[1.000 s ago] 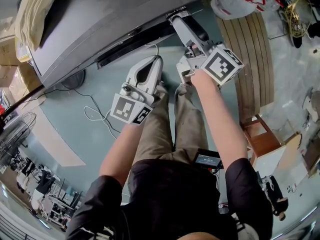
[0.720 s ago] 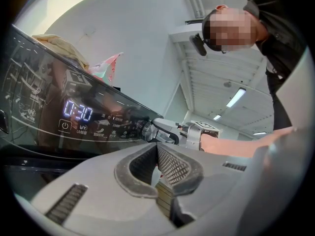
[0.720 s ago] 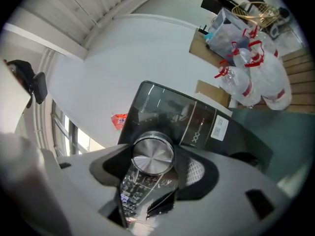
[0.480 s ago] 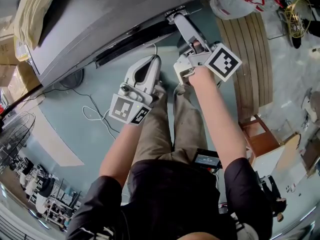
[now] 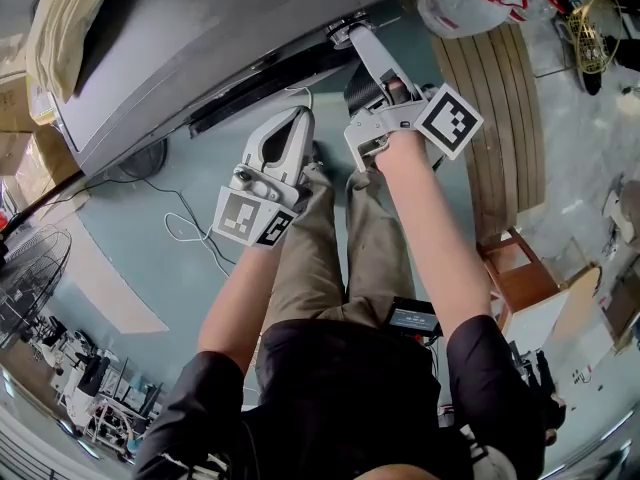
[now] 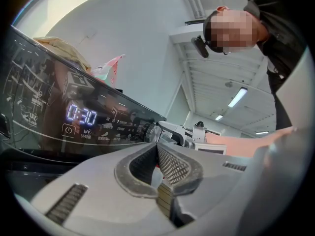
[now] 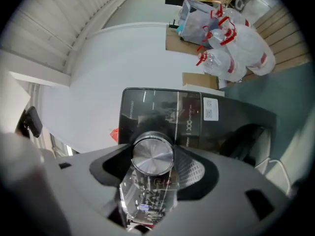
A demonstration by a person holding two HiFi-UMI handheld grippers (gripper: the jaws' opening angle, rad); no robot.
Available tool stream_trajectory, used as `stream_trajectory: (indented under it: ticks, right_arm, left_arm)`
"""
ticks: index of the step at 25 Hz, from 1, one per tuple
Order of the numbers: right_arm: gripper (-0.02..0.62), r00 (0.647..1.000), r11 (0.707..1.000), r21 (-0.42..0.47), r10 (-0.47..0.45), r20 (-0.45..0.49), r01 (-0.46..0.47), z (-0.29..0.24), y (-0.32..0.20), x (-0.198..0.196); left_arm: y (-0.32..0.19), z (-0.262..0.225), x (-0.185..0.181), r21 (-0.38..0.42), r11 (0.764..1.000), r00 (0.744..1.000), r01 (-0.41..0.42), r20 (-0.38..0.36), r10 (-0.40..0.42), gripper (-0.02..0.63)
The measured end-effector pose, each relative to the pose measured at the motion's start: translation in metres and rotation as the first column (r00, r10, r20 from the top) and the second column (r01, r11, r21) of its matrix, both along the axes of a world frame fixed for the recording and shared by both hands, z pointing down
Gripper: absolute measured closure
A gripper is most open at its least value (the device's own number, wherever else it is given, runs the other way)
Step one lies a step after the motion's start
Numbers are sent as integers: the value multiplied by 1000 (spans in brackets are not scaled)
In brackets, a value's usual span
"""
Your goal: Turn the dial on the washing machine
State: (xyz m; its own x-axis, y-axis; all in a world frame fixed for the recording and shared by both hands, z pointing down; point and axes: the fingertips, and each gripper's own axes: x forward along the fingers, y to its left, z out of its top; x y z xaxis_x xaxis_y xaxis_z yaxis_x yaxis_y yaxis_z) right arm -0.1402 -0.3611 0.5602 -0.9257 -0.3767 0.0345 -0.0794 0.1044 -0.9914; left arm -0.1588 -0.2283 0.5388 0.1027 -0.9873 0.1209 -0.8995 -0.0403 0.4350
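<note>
Hanging shut and empty near the washing machine [image 5: 200, 58], the left gripper [image 6: 158, 167] risks little. Right of the display [image 6: 81, 114], the right gripper [image 7: 153, 167] clamps the metal dial [image 7: 153, 154]. Its pads [image 7: 194, 171] could slip on that smooth rim, rolling without turning it.

My right gripper [image 5: 347, 34] has the dial [image 7: 153, 155] between its jaws, on the panel [image 7: 197, 117] of the washing machine [image 5: 200, 38]; my left gripper [image 5: 299, 114] sits to its left, off the panel.

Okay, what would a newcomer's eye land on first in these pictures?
The right gripper clamps the silver dial on the dark control panel, near the middle of the right gripper view. In the left gripper view, a glowing 0:30 display stands out at the left.
</note>
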Motion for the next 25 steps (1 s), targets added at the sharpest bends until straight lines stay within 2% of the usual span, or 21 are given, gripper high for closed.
stream_trajectory:
  ticks: [6,16,25]
  right_arm:
    - [322,997,991,-129,34,73,-24,3,0,0]
    - [322,987,964,-263,87,137,-49,6,1,1]
    - [322,967,914,-401,157,201,-64,9,4,-1]
  left_arm:
    - [0,1,-2,0,1000,1000,4,4,-4,612]
    - [3,0,-2,4,1000,1000,8,7,-8,612]
    - [7,0,-2,2,1000,1000,2,18,-2,612]
